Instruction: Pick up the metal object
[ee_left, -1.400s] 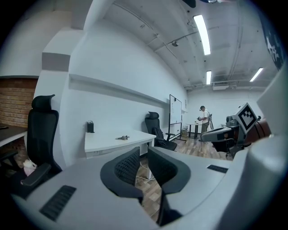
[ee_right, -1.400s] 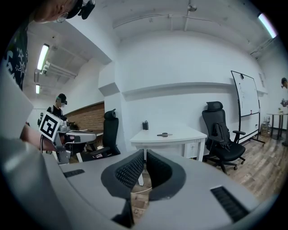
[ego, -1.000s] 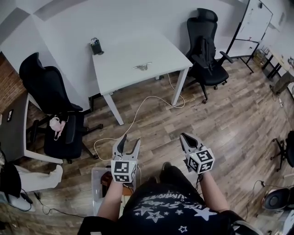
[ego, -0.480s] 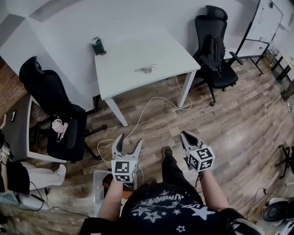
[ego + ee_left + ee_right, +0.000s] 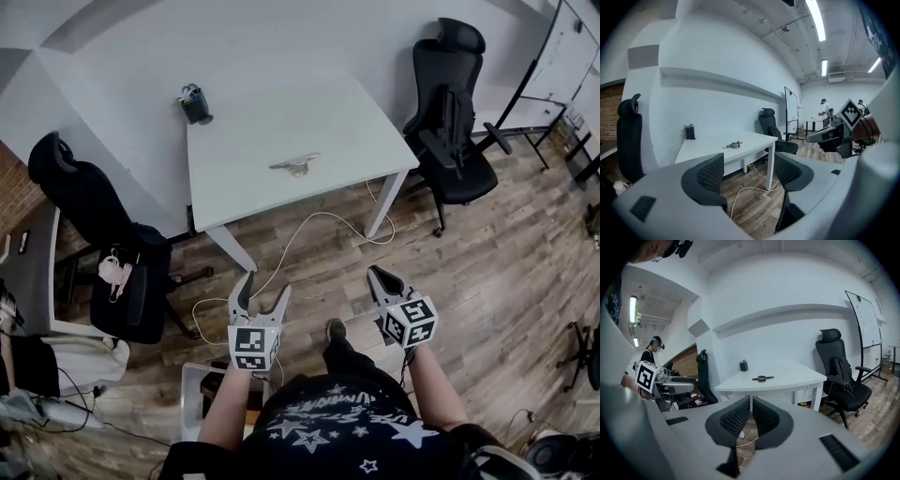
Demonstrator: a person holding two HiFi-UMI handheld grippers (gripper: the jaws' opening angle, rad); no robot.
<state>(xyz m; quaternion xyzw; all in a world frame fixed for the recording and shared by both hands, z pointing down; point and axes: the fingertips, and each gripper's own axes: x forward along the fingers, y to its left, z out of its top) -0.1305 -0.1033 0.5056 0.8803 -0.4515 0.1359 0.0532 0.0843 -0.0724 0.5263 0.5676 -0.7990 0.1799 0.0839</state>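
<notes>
The metal object (image 5: 295,165), a small slender silver piece, lies near the middle of the white table (image 5: 356,122). It shows far off in the left gripper view (image 5: 732,145) and the right gripper view (image 5: 762,378). Both grippers hang over the wooden floor, well short of the table. My left gripper (image 5: 262,292) is open, its jaws still opening with nothing between them (image 5: 749,173). My right gripper (image 5: 380,278) is shut, its pads (image 5: 740,417) pressed together on nothing.
A dark cup (image 5: 195,105) stands at the table's far left corner. Black office chairs stand right (image 5: 459,141) and left (image 5: 94,216) of the table. A white cable (image 5: 300,230) trails across the floor under it. A whiteboard (image 5: 562,56) is far right.
The left jaws have spread wider. The view has shifted, so the table sits nearer and more central. Both grippers keep their places in front of the person.
</notes>
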